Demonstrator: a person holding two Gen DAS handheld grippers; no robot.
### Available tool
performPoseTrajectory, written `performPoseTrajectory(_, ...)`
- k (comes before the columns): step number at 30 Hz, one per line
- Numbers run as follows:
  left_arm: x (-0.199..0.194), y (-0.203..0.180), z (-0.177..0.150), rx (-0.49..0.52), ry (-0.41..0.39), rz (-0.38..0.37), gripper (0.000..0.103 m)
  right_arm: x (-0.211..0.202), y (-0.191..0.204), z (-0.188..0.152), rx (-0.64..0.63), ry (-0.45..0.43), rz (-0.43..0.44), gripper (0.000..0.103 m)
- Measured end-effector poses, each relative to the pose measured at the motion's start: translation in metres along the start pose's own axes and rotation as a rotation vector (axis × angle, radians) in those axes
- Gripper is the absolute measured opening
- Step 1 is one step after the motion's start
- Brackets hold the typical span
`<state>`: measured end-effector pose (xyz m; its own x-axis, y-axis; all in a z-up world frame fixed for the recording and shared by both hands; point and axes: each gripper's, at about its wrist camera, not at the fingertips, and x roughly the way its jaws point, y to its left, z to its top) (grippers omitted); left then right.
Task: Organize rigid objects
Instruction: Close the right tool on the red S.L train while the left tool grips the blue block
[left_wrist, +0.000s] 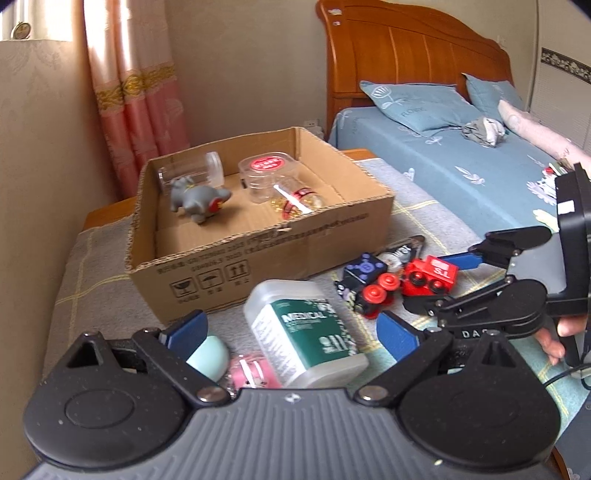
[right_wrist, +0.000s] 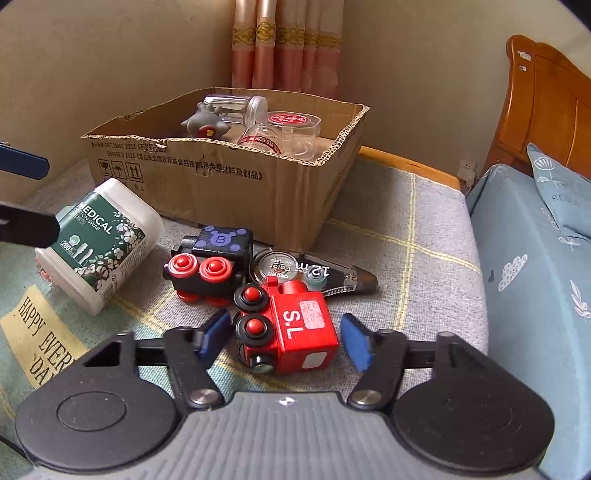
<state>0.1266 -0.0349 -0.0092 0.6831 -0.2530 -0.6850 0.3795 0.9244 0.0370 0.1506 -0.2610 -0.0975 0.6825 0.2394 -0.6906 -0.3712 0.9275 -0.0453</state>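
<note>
– Listing from the left, please: what lies where, and which step is in hand?

– Item one: left gripper (left_wrist: 291, 325), jaws wide, nothing held. Item two: cotton swab tub (right_wrist: 99, 240), on its side on the counter (right_wrist: 406, 229), just beyond those jaws. Item three: black toy train (right_wrist: 210, 258), tipped over beside the tub. Item four: red toy train (right_wrist: 295, 328), on its side in front of the black one. Item five: right gripper (right_wrist: 286, 332), jaws set to either side of the red train. The left pad is at the wheels and the right pad stands a little clear, so the train is framed and not yet clamped. Item six: tape dispenser (right_wrist: 306, 271), flat behind the red train.

– And the destination?

– Cardboard box (right_wrist: 221, 184), open-topped, at the back of the counter. It already holds a grey toy animal (right_wrist: 207, 123) and clear jars (right_wrist: 291, 129).

– Step, then?

– By my reading, picking up the red train with the right gripper. Next it calls for closing squarely on the body, lifting clear of the black train and the tape dispenser, carrying it over the near wall of the box, and setting it on bare cardboard. The tub looks like the left gripper's next pick.
</note>
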Motion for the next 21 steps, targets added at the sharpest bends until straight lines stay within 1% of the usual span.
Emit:
performPoseTrajectory(1,0.001,-0.002,0.000,0.004,0.000,-0.009,0.098,-0.002,0.000,-0.001,-0.002,0.000,0.005,0.058)
performPoseTrajectory(4,0.004,-0.008,0.000,0.019,0.004,-0.014,0.098,-0.007,0.003,-0.007,-0.012,-0.011,0.001,0.057)
performPoseTrajectory(10,0.009,-0.019,0.006,0.065,0.002,-0.035,0.098,-0.016,0.000,-0.014,0.063,0.002,0.001,0.055)
performPoseTrajectory(17,0.026,-0.045,0.017,0.199,-0.003,-0.101,0.098,-0.036,-0.002,-0.033,0.103,0.000,-0.027,0.055)
performPoseTrajectory(21,0.040,-0.063,0.022,0.301,0.017,-0.164,0.094,-0.047,-0.004,-0.043,0.111,0.004,-0.031,0.055)
